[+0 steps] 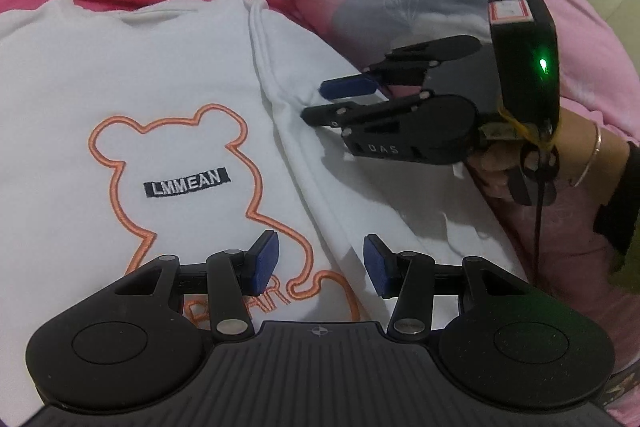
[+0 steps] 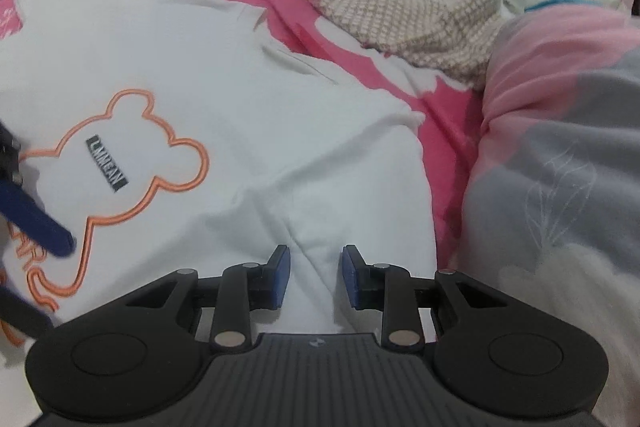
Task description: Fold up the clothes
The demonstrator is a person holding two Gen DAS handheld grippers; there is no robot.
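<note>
White cotton, one T-shirt [image 1: 132, 75] with an orange bear outline lies front up on the pink bedsheet [image 2: 400, 83], only its right sleeve [image 1: 320, 155] folded in; the rest is still to fold. Left gripper [image 1: 319, 263] hovers over the hem, jaws apart, empty. Right gripper [image 2: 313, 277] is parted over the sleeve, grasping nothing. One knitted cloth [image 2: 404, 11] waits beyond.

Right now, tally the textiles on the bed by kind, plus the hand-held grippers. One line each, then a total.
White T-shirt with orange bear outline: 1
Beige knitted garment: 1
Pink and grey quilt: 1
Pink printed bedsheet: 1
Hand-held gripper: 2, left hand-held gripper and right hand-held gripper, both open over the T-shirt
Total: 6
</note>
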